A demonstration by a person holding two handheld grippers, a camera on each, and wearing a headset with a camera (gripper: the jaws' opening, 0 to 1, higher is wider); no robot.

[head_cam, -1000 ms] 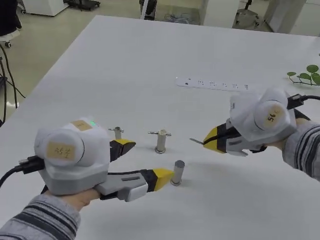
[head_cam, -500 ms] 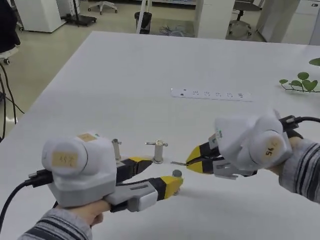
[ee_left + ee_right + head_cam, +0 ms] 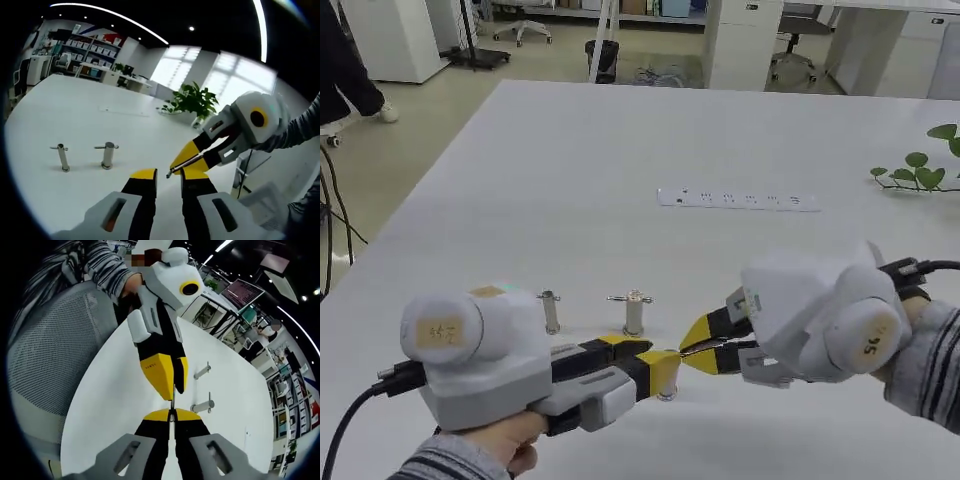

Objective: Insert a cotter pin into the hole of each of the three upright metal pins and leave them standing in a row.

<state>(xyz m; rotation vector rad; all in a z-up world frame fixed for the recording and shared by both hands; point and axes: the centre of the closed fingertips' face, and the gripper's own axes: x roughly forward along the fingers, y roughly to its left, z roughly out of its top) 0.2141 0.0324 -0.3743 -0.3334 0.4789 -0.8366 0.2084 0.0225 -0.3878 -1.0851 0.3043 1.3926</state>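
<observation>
Pinching cotter pin (image 3: pixel 183 166), right tool (image 3: pixel 171 415) clamped tight; left tool (image 3: pixel 169 175) narrowly parted, grasp impossible to tell.

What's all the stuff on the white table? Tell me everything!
Metal pins with cotter pins in: two, silvery, standing side by side.
Third metal pin: one, silvery, mostly hidden behind the fingers of the left gripper.
Loose cotter pin: one, silvery, pinched by the right gripper.
Power strip: one, white, farther back.
Plant: one, green, right edge.
Left gripper: one, white, yellow-tipped fingers, near left.
Right gripper: one, same colours, near right.
Sleeves: two, striped grey, behind the grippers.
</observation>
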